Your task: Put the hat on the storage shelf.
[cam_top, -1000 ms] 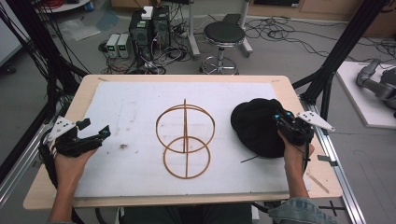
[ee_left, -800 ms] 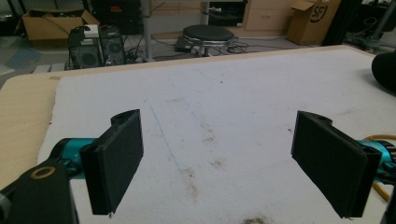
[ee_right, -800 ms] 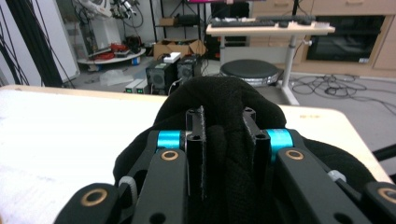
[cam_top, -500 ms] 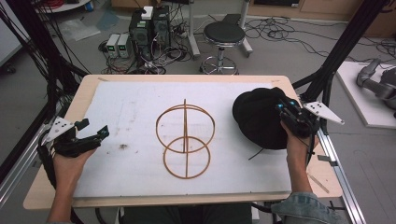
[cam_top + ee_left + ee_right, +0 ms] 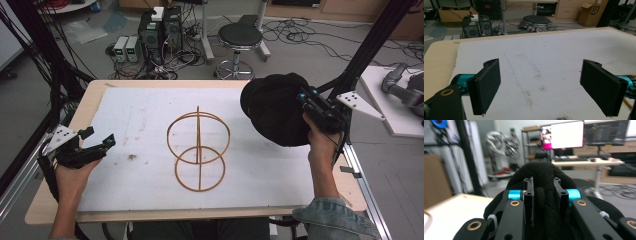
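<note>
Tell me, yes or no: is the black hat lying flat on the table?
No: in the high view the right claw holds the hat up, tilted, clear of the table.

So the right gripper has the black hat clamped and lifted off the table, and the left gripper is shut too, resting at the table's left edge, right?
Not quite: the left gripper is open, its jaws wide apart with nothing between them, as the left gripper view shows. The rest holds: the right gripper clamps the black hat, lifted off the table.

This is a robotics lab. A black metal frame [image 5: 372, 47] surrounds the worktable [image 5: 95, 95], computer towers [image 5: 161, 27] sit among tangled cables [image 5: 310, 40] on the floor, and monitors [image 5: 562, 135] stand on a desk behind.
</note>
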`<state>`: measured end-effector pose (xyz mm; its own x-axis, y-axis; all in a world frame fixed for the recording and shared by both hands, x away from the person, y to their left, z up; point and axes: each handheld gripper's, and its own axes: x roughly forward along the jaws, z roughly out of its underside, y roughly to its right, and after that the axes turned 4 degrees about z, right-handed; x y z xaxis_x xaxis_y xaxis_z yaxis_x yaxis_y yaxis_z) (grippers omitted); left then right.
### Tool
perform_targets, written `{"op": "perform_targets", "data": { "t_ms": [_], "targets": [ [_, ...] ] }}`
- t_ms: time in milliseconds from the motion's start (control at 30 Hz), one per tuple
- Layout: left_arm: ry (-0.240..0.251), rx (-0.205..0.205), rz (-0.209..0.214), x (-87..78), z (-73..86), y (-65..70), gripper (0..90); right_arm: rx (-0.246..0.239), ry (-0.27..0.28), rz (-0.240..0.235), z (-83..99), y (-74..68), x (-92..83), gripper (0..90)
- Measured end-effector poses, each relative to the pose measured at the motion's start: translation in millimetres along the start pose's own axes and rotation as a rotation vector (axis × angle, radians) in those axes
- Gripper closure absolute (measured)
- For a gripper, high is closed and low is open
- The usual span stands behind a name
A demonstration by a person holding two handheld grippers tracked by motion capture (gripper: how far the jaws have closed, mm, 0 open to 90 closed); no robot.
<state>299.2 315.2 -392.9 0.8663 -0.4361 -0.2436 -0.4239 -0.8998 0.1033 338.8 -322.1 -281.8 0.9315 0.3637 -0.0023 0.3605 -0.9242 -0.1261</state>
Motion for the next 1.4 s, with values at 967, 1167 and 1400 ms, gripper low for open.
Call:
{"op": "perform_targets", "data": {
  "t_ms": [967,1167,1400],
  "targets": [
    [-0.002,0.009,-0.001,-1.1,-1.7,0.4,17.1,0.166,0.133,-0.264,-50.3,-31.3,4.4,76.3],
    [0.002,0.008,-0.004,-1.9,-2.0,0.2,17.1,0.174,0.136,-0.311,-57.1,-44.4,6.4,76.3],
    [0.006,0.008,-0.004,-3.1,-2.6,-0.4,17.1,0.199,0.154,-0.380,-67.3,-57.9,4.8,76.3]
  ]
}}
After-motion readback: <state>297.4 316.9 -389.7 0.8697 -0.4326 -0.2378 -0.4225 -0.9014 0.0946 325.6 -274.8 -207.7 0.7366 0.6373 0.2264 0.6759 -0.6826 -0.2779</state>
